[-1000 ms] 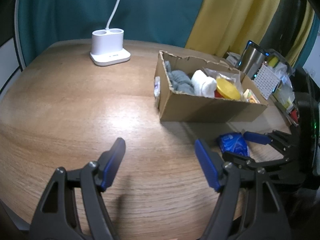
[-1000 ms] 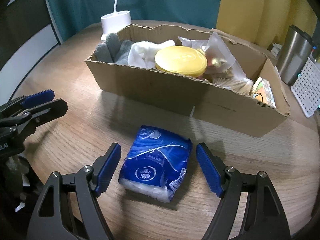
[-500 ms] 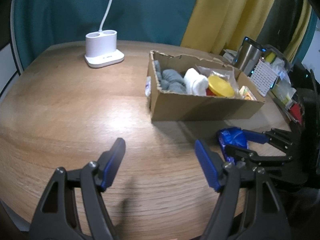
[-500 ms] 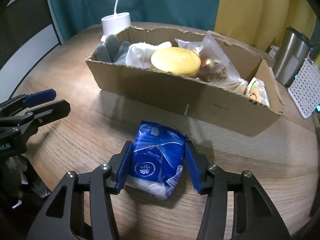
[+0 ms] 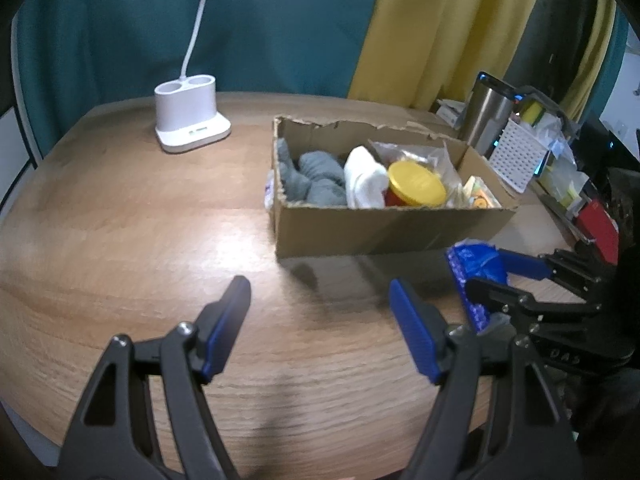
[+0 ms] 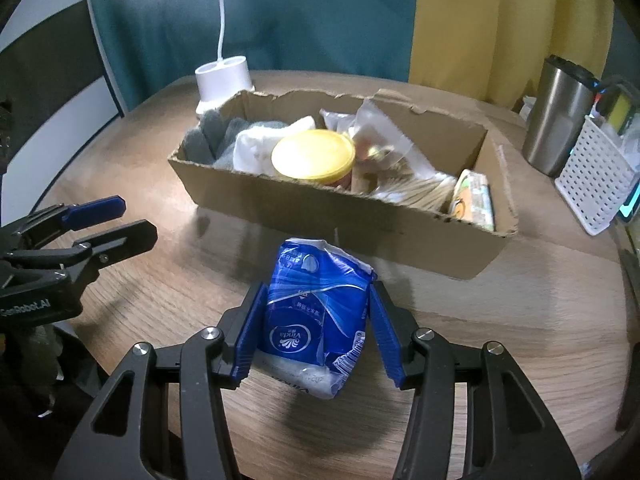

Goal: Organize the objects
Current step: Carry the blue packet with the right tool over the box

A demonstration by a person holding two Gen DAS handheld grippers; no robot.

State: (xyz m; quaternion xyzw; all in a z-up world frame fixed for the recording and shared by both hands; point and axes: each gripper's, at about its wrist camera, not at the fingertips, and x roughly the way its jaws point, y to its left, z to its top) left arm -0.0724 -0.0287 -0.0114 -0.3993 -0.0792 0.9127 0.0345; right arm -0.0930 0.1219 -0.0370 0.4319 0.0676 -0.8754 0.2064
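Observation:
My right gripper (image 6: 318, 332) is shut on a blue tissue pack (image 6: 316, 312), lifted off the wooden table (image 6: 500, 328) with its shadow below. Behind it stands an open cardboard box (image 6: 340, 212) that holds grey cloth, a white cloth, a yellow-lidded jar (image 6: 313, 153), clear bags and a small printed pack. In the left wrist view the box (image 5: 380, 228) is ahead on the right, and the tissue pack (image 5: 476, 270) shows in the right gripper (image 5: 484, 276) at the far right. My left gripper (image 5: 320, 300) hangs open over bare table, nothing between its fingers.
A white lamp base (image 5: 190, 118) with a cord stands at the back left. A steel tumbler (image 6: 560, 114) and a white perforated basket (image 6: 596, 184) stand right of the box. Teal and yellow curtains hang behind the round table.
The right gripper closed on the tissue pack and raised it off the table. Both views have drawn back and up a little from the box.

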